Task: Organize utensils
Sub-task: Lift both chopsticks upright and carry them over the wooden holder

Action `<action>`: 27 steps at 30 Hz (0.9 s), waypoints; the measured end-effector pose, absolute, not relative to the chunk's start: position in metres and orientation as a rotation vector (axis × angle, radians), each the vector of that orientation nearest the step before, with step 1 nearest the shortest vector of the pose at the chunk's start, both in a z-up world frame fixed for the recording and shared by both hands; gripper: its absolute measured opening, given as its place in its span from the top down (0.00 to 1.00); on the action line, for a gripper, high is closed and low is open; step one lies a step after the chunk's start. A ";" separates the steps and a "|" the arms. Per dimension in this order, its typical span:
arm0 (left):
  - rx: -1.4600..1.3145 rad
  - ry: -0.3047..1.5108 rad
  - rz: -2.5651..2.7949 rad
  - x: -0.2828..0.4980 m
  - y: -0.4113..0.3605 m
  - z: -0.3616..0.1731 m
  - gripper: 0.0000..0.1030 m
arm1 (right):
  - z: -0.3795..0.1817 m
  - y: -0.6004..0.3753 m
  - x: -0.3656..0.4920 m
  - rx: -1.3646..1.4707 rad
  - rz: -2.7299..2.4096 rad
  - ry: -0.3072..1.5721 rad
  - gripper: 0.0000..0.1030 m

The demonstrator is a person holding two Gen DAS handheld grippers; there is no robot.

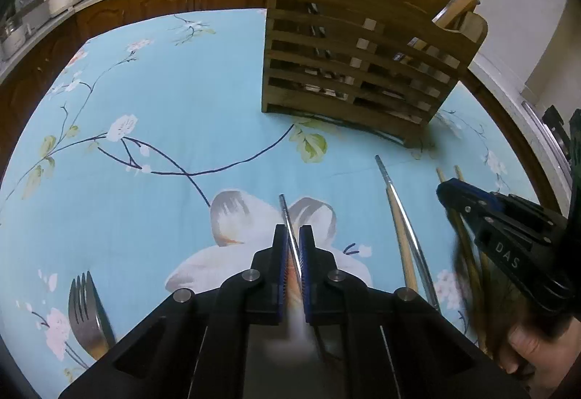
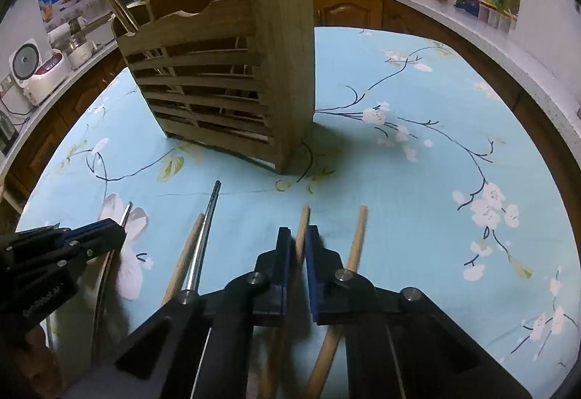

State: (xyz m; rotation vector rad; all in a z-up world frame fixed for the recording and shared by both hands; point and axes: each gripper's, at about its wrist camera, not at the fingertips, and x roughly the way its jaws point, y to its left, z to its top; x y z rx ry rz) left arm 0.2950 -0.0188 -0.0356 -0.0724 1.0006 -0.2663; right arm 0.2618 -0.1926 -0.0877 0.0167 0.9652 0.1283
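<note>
metal chopstick [image 1: 287, 217] clamped in left gripper [image 1: 293, 235], wooden chopstick [image 2: 302, 221] clamped in right gripper [image 2: 298, 239]

Utensil holder [image 1: 357, 61] at the tablecloth's [image 1: 163, 101] far side, chopsticks [image 1: 401, 239] nearer, fork [image 1: 87, 315] far left

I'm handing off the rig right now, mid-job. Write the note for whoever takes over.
Left gripper: shut on a metal chopstick, still low over the table.
Right gripper: shut on a wooden chopstick.
Holder: stands upright at the back of the tablecloth, already with chopsticks and a fork in it.
Still lying loose: a wood and metal pair between the grippers, another wooden chopstick right of the right gripper, a fork at far left.
Left to do: lift both held sticks into the holder, then the rest.
</note>
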 end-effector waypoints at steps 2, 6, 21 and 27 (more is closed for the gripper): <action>-0.097 1.006 -0.278 0.293 -0.016 -0.035 0.98 | -0.087 -0.196 0.261 0.059 0.144 0.970 0.93; -0.127 0.982 -0.288 0.281 -0.006 -0.024 0.98 | -0.075 -0.200 0.253 0.124 0.169 0.946 0.95; -0.239 0.771 -0.328 0.207 0.049 0.067 0.98 | 0.030 -0.209 0.193 0.210 0.229 0.697 0.95; -0.263 0.702 -0.350 0.177 0.067 0.097 0.98 | 0.068 -0.214 0.177 0.225 0.247 0.600 0.95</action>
